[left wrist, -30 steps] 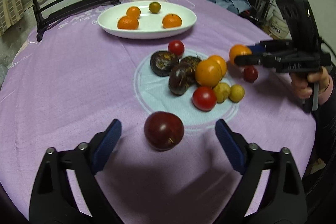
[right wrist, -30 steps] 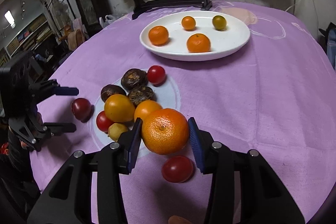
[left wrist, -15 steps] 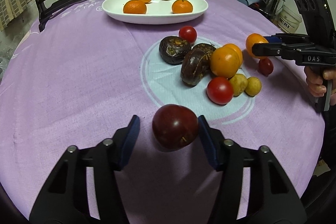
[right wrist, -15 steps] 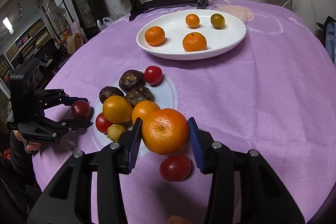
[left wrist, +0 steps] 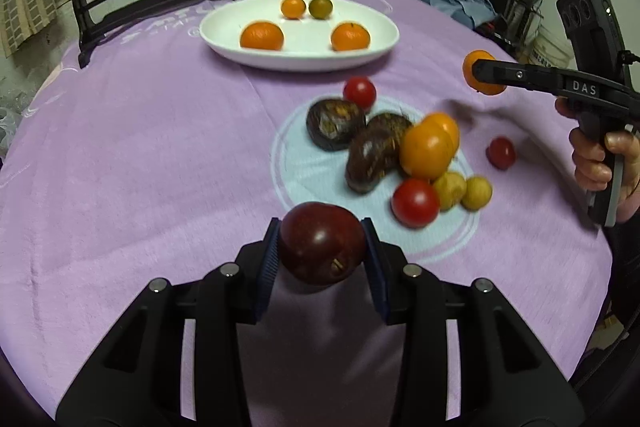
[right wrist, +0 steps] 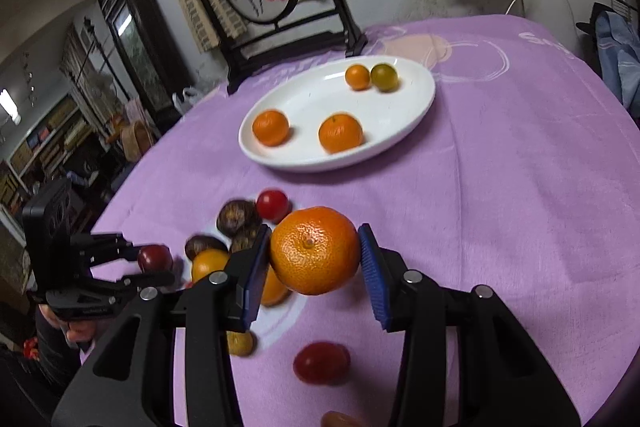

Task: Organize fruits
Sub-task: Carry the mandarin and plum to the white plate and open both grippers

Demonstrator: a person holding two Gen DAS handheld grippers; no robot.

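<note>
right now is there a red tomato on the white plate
No, the white plate holds only three orange citrus fruits and one greenish one; the red tomatoes lie on the purple cloth.

fruit pile (right wrist: 224,251) blurred, partly hidden

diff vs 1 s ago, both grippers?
The left gripper closed on the dark red tomato and raised it off the purple cloth. The right gripper, still clamped on its mandarin, rose. The white plate is unchanged.
</note>
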